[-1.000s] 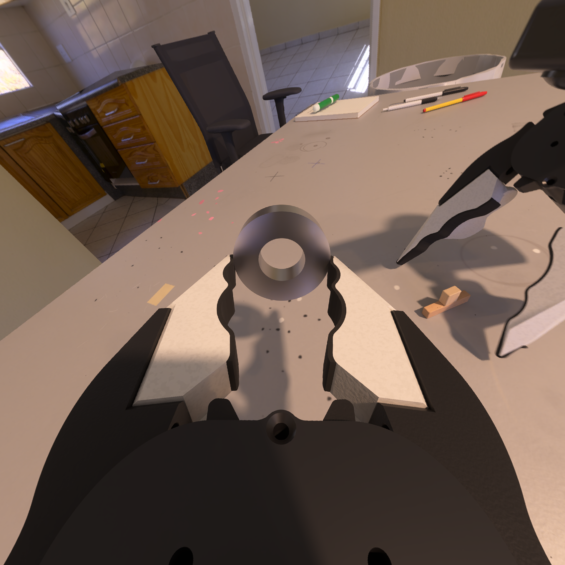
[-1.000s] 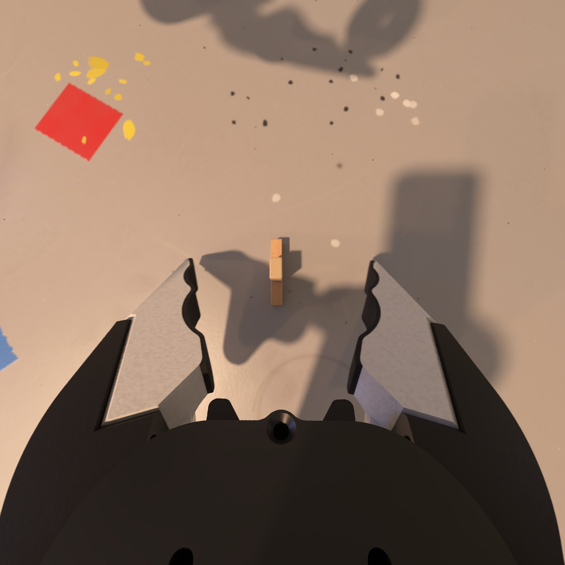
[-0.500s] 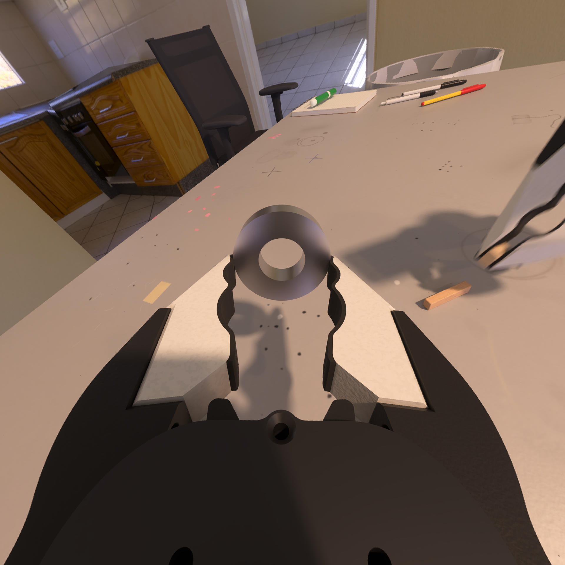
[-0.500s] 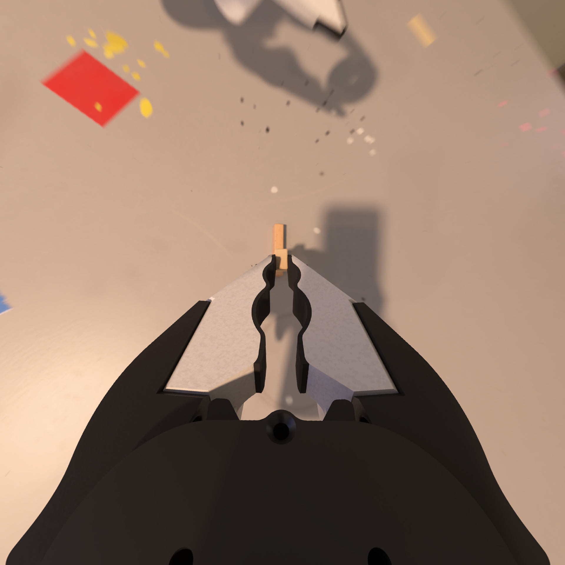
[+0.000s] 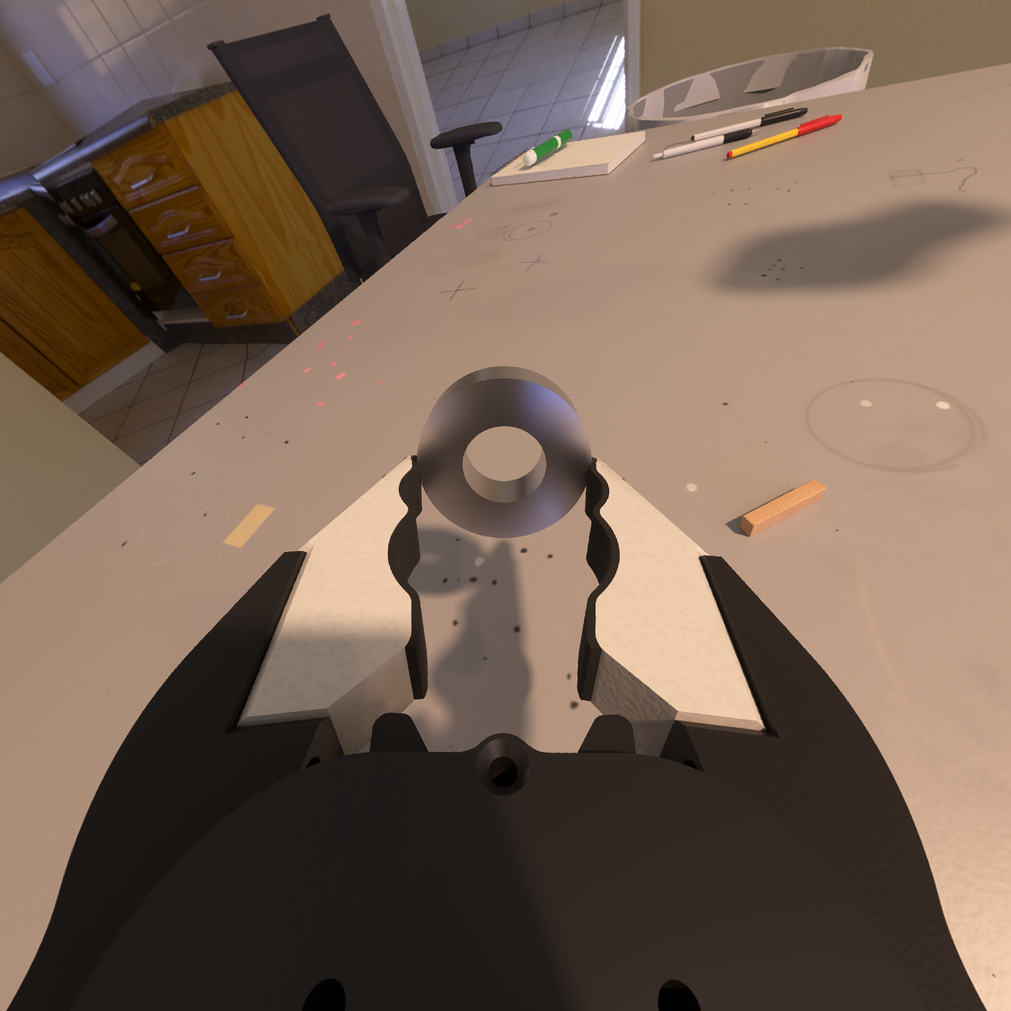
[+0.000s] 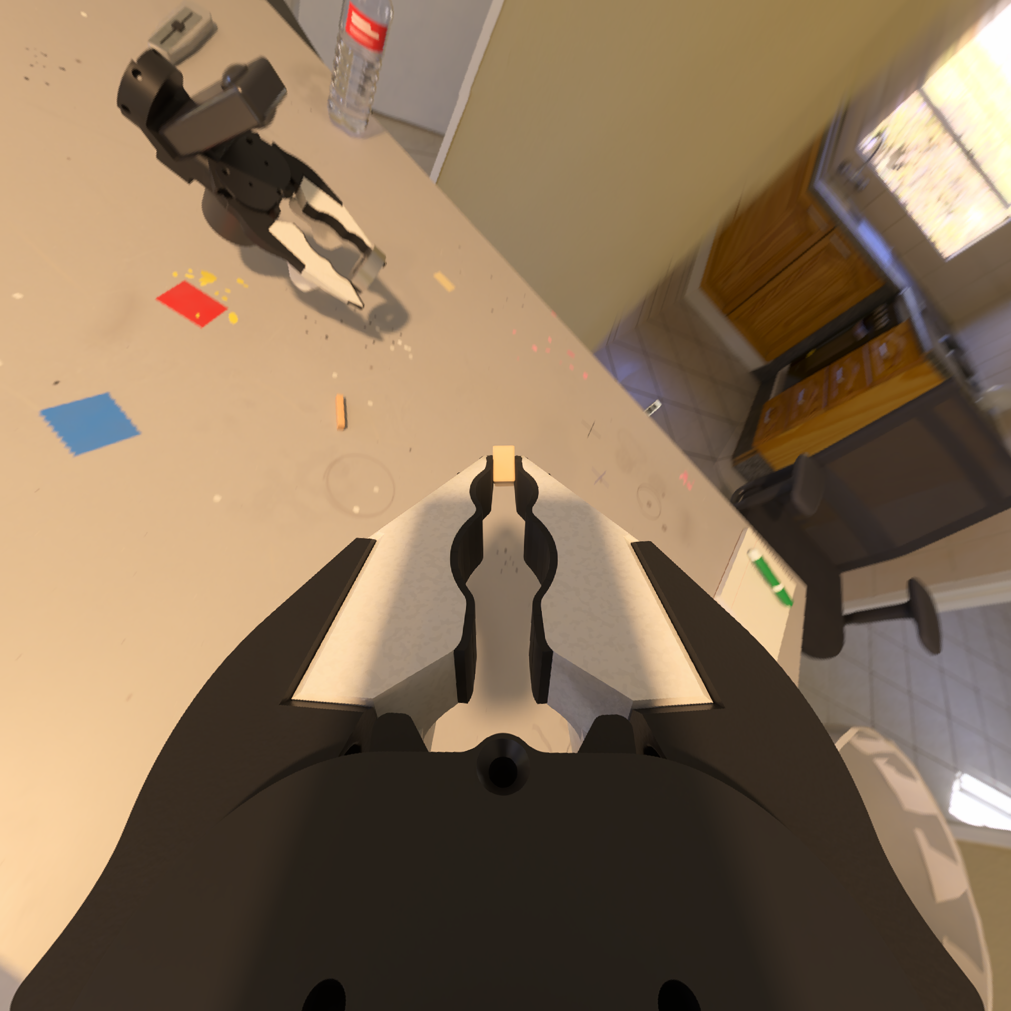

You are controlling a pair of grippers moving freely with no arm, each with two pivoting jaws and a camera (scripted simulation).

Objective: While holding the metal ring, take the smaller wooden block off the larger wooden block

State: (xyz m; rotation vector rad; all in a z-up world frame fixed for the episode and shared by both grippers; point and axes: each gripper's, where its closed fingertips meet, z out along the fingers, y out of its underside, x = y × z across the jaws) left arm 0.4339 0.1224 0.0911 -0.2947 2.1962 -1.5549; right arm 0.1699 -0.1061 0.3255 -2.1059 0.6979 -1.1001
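Note:
My left gripper (image 5: 503, 465) is shut on the metal ring (image 5: 443, 465), a thick grey ring held upright above the table; it also shows far off in the right wrist view (image 6: 367, 273). My right gripper (image 6: 503, 464) is shut on the smaller wooden block (image 6: 503, 464), a pale cube pinched at the fingertips, raised well above the table. The larger wooden block (image 5: 782, 507) lies flat and alone on the table, right of the ring; in the right wrist view it (image 6: 340, 411) lies below and left of my right gripper.
A notepad (image 5: 569, 158) with a green marker (image 5: 547, 147), pens (image 5: 749, 134) and a white bin (image 5: 749, 82) sit at the far table end. A water bottle (image 6: 358, 65), red patch (image 6: 191, 303) and blue patch (image 6: 90, 422) show too. The table edge, an office chair (image 5: 328, 137) and wooden cabinets lie to the left.
My right gripper closed on the smaller block, lifted it off the larger block and rose away, leaving the left wrist view. The larger block stays on the table. The left gripper barely moved.

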